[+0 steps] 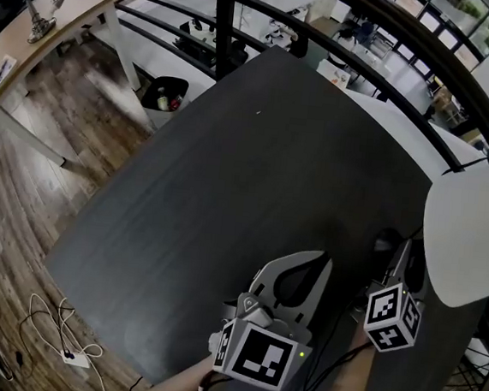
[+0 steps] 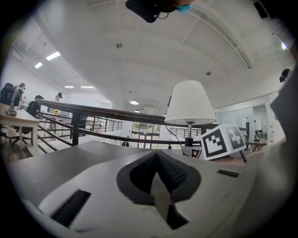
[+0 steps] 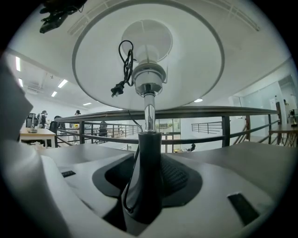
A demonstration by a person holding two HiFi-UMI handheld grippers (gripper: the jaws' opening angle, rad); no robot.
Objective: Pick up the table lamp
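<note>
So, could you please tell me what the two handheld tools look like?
Both are light grey plastic shells with dark, ribbed pads lining the jaws. The left tool and the right tool each carry a white cube printed with black square markers, and thin dark cables trail back from them. No sleeves show on the forearms.

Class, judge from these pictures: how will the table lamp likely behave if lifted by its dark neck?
The table lamp looks top-heavy: its wide shade sits high on a thin chrome stem, so it may tip. The smooth, tapered neck might slip in a grip. The bundled cord under the shade would probably dangle and swing.
</note>
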